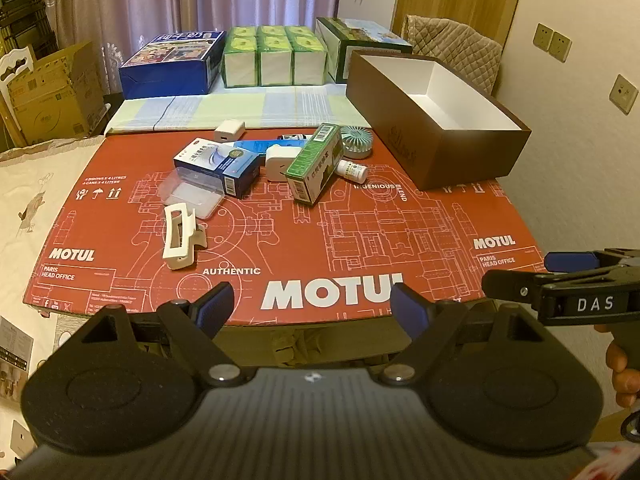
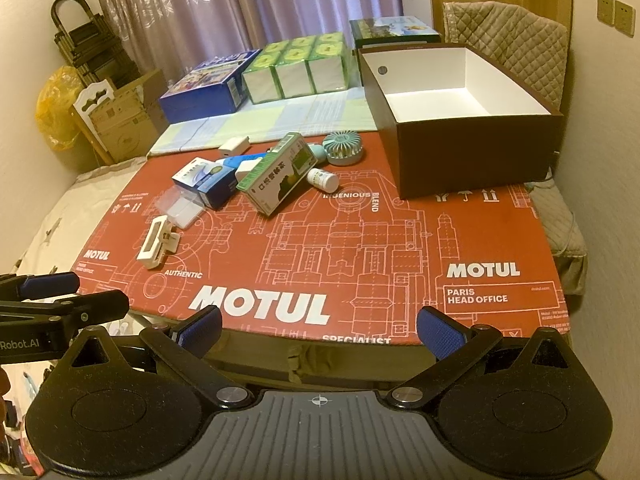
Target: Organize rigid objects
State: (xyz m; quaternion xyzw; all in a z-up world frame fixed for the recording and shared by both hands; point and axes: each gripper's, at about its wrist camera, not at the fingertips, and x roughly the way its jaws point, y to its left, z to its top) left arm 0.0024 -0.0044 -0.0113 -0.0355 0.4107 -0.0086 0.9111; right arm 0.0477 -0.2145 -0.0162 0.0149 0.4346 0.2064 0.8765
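Red mat [image 1: 280,240] holds clutter [image 1: 280,160] beyond each gripper [image 1: 310,308] (both wide apart, empty).

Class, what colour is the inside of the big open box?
White inside the box; right wrist view shows it best.

Both tongs, left [image 1: 311,307] and right [image 2: 320,326], gape wide, tilted downward, holding nothing.

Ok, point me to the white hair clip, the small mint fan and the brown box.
white hair clip [image 1: 180,236], left wrist view, on its long flat frame.
small mint fan [image 2: 343,146], right wrist view, on the round grille.
brown box [image 2: 476,156], right wrist view, on the near outer wall.
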